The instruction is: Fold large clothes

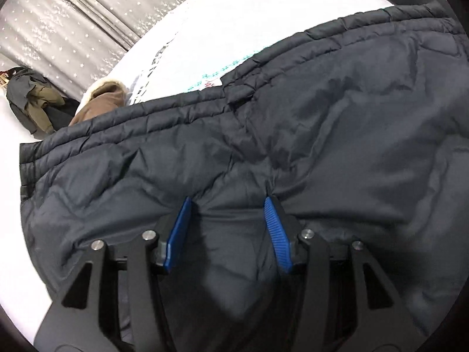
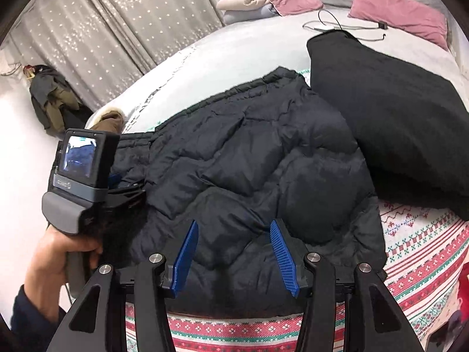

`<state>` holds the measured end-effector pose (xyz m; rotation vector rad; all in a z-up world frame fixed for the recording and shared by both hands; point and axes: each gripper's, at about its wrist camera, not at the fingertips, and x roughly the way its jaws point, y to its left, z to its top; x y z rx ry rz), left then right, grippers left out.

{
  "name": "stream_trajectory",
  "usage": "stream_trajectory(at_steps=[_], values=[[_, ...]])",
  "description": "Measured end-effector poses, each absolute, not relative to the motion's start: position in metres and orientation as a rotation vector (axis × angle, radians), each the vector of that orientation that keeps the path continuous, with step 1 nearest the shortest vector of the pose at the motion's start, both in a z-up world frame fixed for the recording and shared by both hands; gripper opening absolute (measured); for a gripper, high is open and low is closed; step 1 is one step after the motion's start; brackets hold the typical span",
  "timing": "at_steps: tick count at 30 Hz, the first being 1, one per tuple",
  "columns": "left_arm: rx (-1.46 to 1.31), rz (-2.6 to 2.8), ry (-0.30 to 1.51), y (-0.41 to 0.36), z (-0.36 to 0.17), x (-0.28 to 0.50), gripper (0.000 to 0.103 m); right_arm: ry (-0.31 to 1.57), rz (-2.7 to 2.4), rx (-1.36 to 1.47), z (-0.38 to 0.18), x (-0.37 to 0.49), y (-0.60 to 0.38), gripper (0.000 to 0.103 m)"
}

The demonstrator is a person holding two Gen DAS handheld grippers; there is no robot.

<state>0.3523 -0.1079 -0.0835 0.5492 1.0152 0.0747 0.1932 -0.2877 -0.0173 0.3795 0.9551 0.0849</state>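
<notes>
I work over a dark quilted puffer jacket [image 2: 263,170] spread flat on the bed, its padded panels filling the space ahead of both pairs of my jaws. My left gripper [image 1: 230,205] points steeply down at the fabric with its blue pads [image 1: 277,234] standing apart; a small ridge of the shell rises near the tip of one pad, but nothing is pinched between them, so I judge this is a hover over the spot I mean to take. The ribbed hem [image 1: 123,126] runs across the far side of those jaws, which suggests I am lining up a fold toward it.

My right gripper [image 2: 233,228] also has its jaws apart and empty, above the near edge of the jacket, just beyond which the patterned blanket [image 2: 425,240] shows. The hand [image 2: 58,252] carrying the left tool sits to the left of these jaws, beside the jacket's left edge. A black folded garment [image 2: 390,117] lies beyond and to the right, overlapping the jacket's far corner; I judge it is parked there, already done. Pink pillows [image 2: 398,11] rest far ahead.
</notes>
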Motion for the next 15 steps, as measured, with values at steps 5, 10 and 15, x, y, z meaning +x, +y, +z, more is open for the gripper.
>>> stream_trajectory(at_steps=[5, 10, 15], values=[[0.519, 0.077, 1.051, -0.109, -0.085, 0.364, 0.053, 0.987, 0.085, 0.396, -0.024, 0.202, -0.283, 0.052], [0.473, 0.067, 1.057, -0.1, -0.085, 0.374, 0.053, 1.004, 0.077, 0.393, -0.029, 0.208, -0.279, 0.053], [0.403, 0.0, 1.06, -0.087, -0.066, 0.368, 0.053, 0.992, 0.103, 0.381, -0.026, 0.206, -0.268, 0.053]])
